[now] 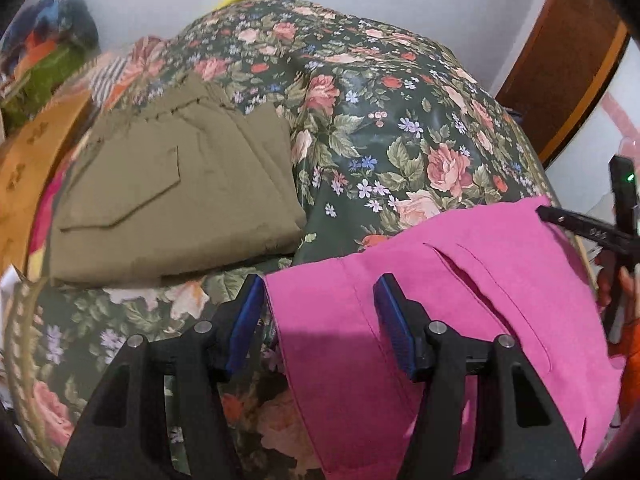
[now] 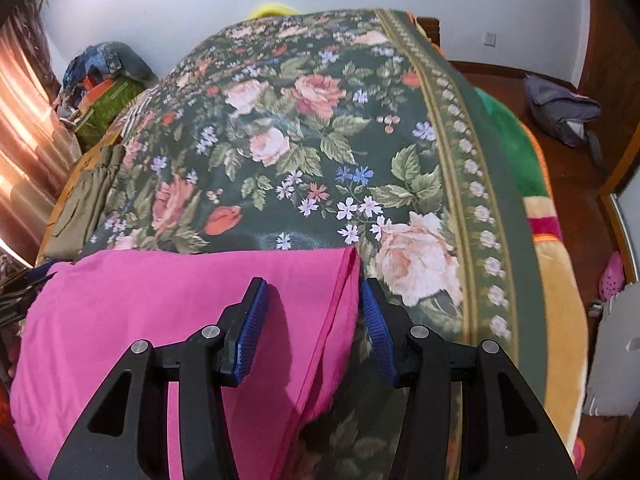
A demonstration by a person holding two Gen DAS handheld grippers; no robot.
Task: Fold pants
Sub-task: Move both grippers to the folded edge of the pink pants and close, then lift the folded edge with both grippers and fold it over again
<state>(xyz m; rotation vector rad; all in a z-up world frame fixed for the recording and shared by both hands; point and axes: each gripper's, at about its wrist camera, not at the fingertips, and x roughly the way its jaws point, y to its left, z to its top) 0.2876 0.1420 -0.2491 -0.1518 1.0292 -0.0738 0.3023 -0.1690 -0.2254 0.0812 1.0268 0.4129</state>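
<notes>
Pink pants (image 1: pixel 460 304) lie flat on the floral bedspread (image 1: pixel 380 120) at the near edge of the bed. My left gripper (image 1: pixel 320 316) is open, its jaws straddling the pants' left edge. In the right wrist view the pink pants (image 2: pixel 160 320) fill the lower left. My right gripper (image 2: pixel 316 320) is open, its jaws straddling the pants' right edge, where folded layers show. The right gripper's tip (image 1: pixel 580 224) shows at the right of the left wrist view.
Folded olive pants (image 1: pixel 172 196) lie on the bed's left side, also seen in the right wrist view (image 2: pixel 84 200). A pile of colourful things (image 2: pixel 108 88) sits far left. A grey bag (image 2: pixel 564 112) lies on the wooden floor to the right.
</notes>
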